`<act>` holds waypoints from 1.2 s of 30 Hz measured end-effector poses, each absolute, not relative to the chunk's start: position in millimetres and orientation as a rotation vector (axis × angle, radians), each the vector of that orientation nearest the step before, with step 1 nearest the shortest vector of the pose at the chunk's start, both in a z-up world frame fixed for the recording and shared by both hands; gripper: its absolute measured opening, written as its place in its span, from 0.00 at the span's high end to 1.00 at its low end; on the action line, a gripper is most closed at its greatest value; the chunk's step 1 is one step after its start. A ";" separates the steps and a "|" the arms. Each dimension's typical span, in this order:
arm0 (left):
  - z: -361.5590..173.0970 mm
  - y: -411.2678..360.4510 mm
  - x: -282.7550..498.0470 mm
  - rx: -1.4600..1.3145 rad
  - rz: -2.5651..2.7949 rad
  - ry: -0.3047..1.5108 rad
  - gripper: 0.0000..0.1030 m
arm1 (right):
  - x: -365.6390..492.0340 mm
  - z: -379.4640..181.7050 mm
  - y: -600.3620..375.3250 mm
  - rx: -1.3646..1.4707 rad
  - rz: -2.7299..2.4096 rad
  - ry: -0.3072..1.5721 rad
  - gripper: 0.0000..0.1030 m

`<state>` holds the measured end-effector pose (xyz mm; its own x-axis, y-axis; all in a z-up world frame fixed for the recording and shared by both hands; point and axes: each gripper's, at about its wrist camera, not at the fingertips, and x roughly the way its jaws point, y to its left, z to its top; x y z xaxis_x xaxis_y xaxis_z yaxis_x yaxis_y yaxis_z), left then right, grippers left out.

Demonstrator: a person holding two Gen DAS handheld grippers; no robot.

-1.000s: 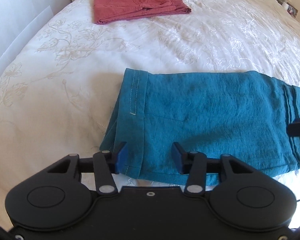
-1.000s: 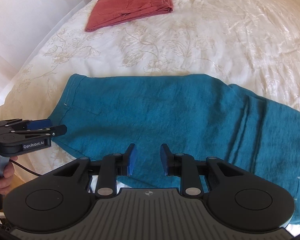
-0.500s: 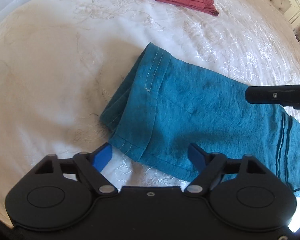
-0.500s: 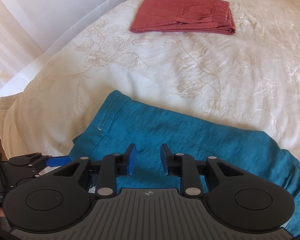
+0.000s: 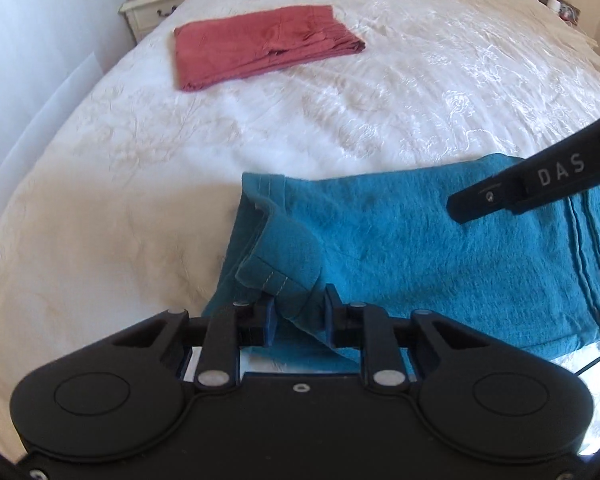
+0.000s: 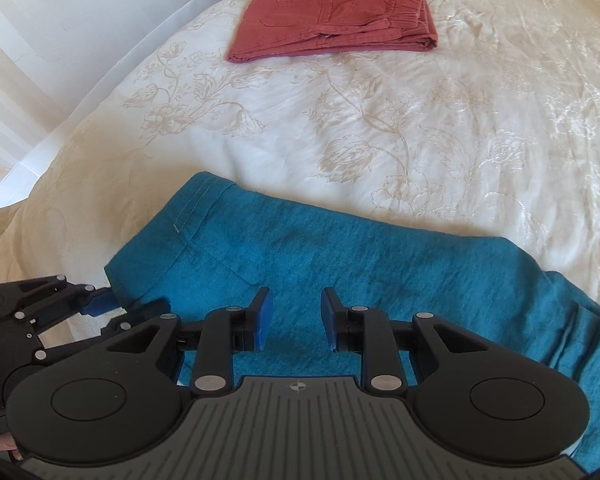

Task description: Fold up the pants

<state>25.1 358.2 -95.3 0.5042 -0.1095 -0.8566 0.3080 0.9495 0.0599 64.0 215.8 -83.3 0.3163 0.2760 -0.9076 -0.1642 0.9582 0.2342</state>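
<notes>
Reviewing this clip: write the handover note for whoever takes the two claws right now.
Left claw: shut on the hem corner of the teal pants, corner lifted and curling over.
Right claw: open, over the teal pants mid-leg, gripping nothing.
Things: teal pants lie lengthwise across the near bedspread; red pants sit folded at the far side.
Done: red pair folded; hem corner gripped.
Left: probably carry the hem across toward the waist, flatten, fold again.

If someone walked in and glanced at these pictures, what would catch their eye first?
Probably the teal fabric pants, spread across the near side of the cream floral-embroidered bedspread. The left gripper has its jaws pinched on a bunched hem corner, while the right gripper hovers over the cloth with its jaws apart. Farther up the bed lie neatly folded brick-red pants.
</notes>
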 end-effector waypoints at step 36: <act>-170.0 428.3 69.9 -0.215 -0.187 1.159 0.18 | 50.6 -84.5 202.0 0.170 0.224 1.251 0.75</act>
<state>69.9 428.3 -170.0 0.3893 -0.2559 -0.8849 0.0353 0.9641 -0.2632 50.6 202.0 -84.5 0.2972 0.2603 -0.9187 -0.0752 0.9655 0.2493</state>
